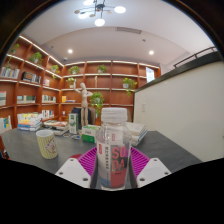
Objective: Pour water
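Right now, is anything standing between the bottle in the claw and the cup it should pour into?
Nothing visible does. The claw is shut on the clear bottle, and the yellow-patterned cup stands on the grey table ahead and to one side, with bare tabletop between them.

Clear glossy plastic for the bottle (113, 150), with a red printed label. Matt magenta pads (88, 160) on the tool (112, 172), pale smooth plastic beneath. Smooth grey table (30, 150). Warm wooden shelves (45, 80). Glossy pale cup (46, 144).
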Motion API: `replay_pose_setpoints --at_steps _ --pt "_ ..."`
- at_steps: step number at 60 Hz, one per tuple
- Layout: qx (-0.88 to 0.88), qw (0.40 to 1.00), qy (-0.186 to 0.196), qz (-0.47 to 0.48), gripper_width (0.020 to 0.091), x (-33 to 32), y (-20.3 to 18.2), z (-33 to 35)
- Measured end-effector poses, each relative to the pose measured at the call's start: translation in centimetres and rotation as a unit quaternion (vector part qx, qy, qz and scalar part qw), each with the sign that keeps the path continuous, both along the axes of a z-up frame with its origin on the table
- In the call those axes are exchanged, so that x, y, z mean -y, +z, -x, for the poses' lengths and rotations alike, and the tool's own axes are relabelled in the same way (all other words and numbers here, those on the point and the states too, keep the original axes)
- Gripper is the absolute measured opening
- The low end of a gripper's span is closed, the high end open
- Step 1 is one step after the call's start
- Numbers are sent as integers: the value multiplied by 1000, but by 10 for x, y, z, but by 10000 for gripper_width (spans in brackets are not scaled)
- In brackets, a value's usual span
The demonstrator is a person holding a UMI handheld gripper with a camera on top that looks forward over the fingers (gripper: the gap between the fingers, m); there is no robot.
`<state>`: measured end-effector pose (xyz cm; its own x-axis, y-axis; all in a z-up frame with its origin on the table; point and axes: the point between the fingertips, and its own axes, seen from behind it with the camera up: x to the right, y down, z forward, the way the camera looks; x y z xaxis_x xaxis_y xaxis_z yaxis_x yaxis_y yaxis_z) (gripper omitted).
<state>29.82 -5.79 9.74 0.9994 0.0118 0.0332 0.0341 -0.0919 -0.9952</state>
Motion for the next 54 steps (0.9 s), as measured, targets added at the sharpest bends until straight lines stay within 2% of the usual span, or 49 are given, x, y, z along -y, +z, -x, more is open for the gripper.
replay_pose_setpoints --at_steps 6,8,10,11,21,33,41,54 --pt "0 1000 -5 -7 410 3 4 -2" --pt "4 1000 -3 -9 361 4 5 -1" --pt "5 1000 -3 -10 352 4 5 0" --pt "7 1000 -3 -9 319 4 5 0" --pt "35 999 -3 -5 318 1 5 7" --pt "204 978 37 8 317 -18 10 47" --pt "393 918 60 -10 320 -43 23 81" --pt "621 777 89 -39 319 -83 42 130"
